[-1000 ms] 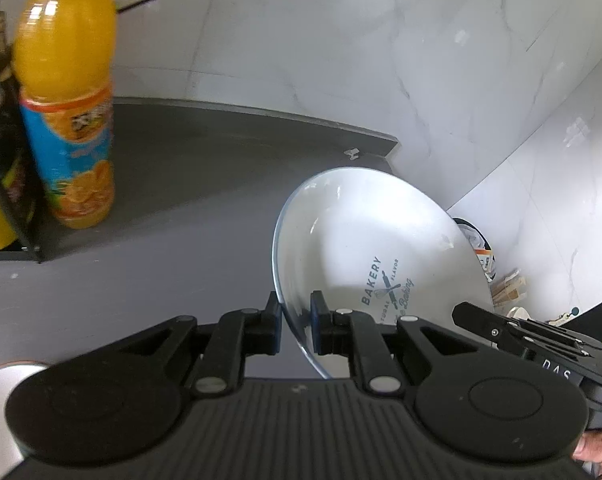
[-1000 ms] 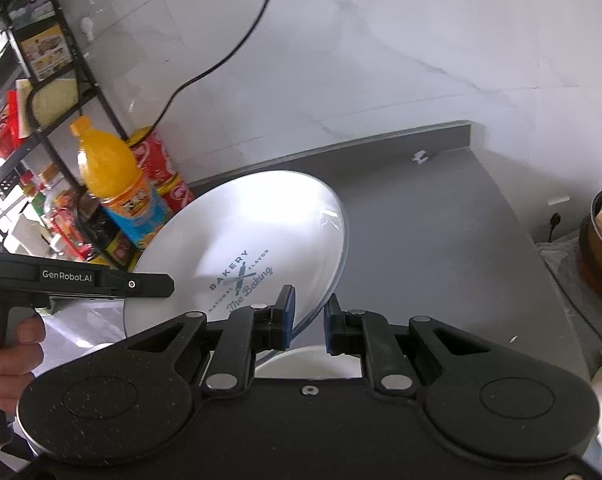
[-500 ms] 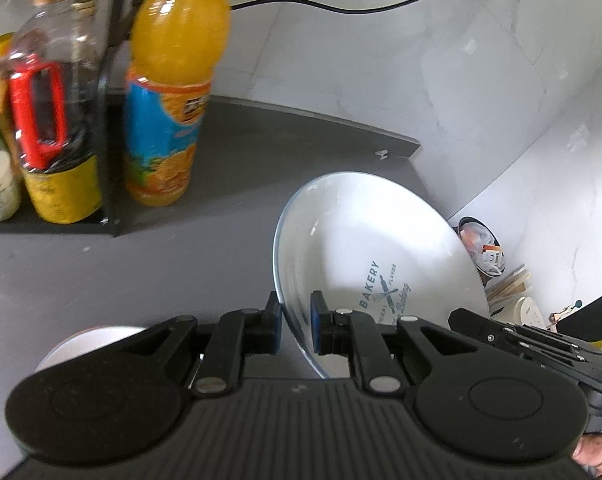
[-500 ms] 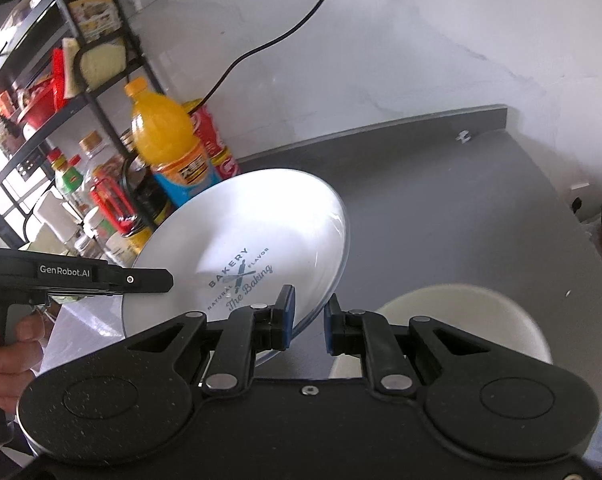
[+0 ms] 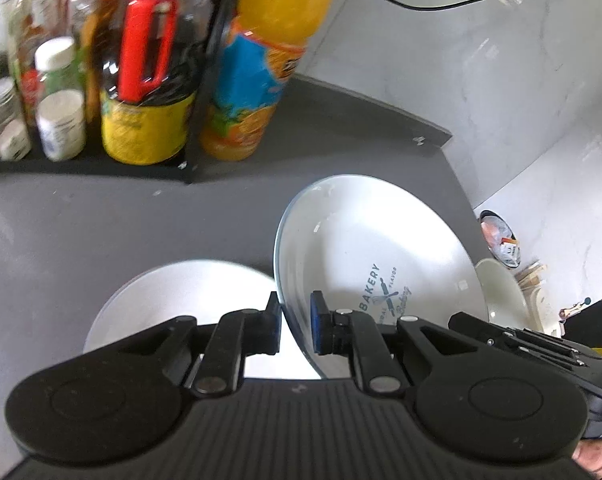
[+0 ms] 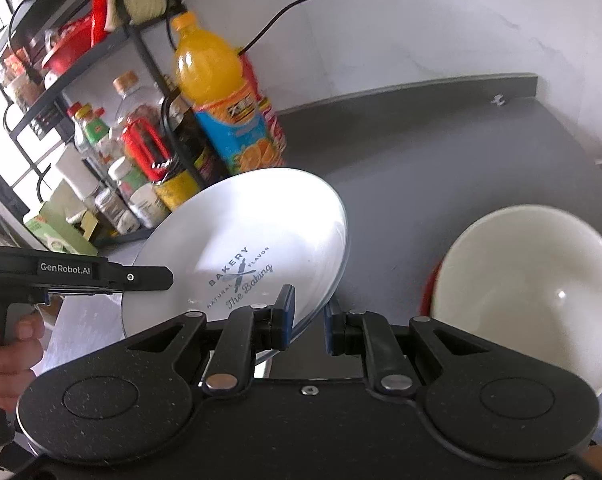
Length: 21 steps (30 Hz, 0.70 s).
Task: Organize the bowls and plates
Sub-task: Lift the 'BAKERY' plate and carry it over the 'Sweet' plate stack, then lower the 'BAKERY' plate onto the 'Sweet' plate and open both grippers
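A white plate printed "BAKERY" (image 5: pixel 377 264) hangs tilted above the dark grey counter, held from both sides. My left gripper (image 5: pixel 295 326) is shut on its left rim. In the right wrist view the same plate (image 6: pixel 241 248) has my right gripper (image 6: pixel 307 320) shut on its right rim. A plain white dish (image 5: pixel 161 304) lies on the counter below the left gripper. A white bowl (image 6: pixel 529 288) sits to the right of the held plate, with something red (image 6: pixel 427 292) showing under its left edge. That bowl (image 5: pixel 501 292) peeks out behind the plate in the left wrist view.
A black wire rack (image 6: pixel 81 92) packed with several bottles and jars stands at the counter's left. An orange juice bottle (image 5: pixel 261 60) stands beside it, and a black cable (image 6: pixel 301 0) hangs down the marble wall. The counter's right edge (image 5: pixel 461 192) drops to the floor.
Both grippers have carried the plate back and to the left. The rack and its bottles came into view, the white dish appeared under the left gripper, and the white bowl shifted right.
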Motion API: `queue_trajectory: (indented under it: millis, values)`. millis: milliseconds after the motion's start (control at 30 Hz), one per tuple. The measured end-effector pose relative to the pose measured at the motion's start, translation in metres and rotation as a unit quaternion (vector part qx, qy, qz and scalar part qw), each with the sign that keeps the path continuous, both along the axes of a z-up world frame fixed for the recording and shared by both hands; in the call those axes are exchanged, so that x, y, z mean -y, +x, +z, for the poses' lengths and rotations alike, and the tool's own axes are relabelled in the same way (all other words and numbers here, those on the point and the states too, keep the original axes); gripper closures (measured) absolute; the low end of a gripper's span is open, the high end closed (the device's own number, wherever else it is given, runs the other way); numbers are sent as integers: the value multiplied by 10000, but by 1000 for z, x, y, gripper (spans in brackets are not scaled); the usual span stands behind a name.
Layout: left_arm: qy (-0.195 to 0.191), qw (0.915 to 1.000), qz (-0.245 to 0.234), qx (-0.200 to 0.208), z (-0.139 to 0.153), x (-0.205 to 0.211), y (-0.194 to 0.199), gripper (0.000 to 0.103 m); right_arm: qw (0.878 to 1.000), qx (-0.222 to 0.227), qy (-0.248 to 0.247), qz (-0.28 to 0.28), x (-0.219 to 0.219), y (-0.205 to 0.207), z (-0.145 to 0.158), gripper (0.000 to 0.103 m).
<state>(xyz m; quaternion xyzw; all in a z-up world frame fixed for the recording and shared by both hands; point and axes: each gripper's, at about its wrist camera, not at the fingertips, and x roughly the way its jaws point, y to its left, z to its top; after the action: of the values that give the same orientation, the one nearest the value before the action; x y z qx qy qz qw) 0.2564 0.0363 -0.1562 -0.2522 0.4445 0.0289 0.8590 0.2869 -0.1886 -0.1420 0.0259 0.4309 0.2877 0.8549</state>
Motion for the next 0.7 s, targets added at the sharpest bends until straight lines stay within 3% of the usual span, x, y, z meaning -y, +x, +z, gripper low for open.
queue_trajectory:
  millis: [700]
  values:
    - [-76, 9984, 365, -426, -46, -44, -50, 91, 9987, -291, -347, 242, -52, -35, -34, 88]
